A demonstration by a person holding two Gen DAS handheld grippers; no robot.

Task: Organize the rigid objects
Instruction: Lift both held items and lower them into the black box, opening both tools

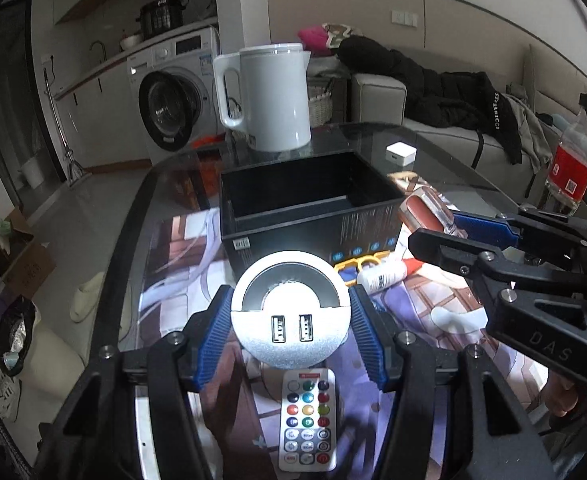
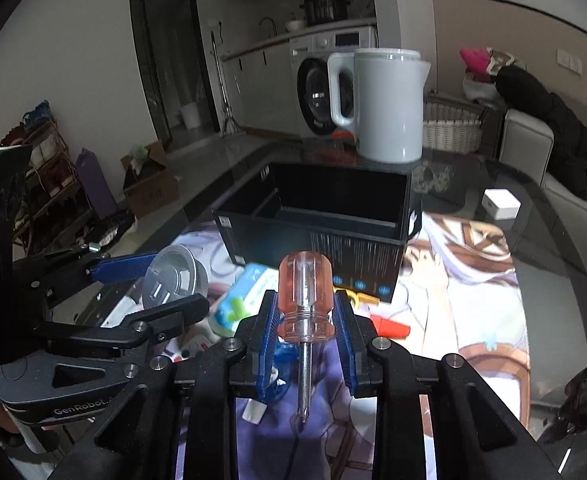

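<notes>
Both grippers loaded, nothing boxed yet. Left gripper (image 1: 289, 334) clamps round silver USB hub (image 1: 290, 318), frame centre; right gripper (image 2: 304, 334) pinches stubby orange clear-handled screwdriver (image 2: 304, 294). Open black cardboard box (image 1: 313, 210) looks empty, prob. White remote (image 1: 308, 420), small white bottle (image 1: 381, 278) remain on table.

Dim indoor light, fisheye-bent edges, dark corners.
</notes>
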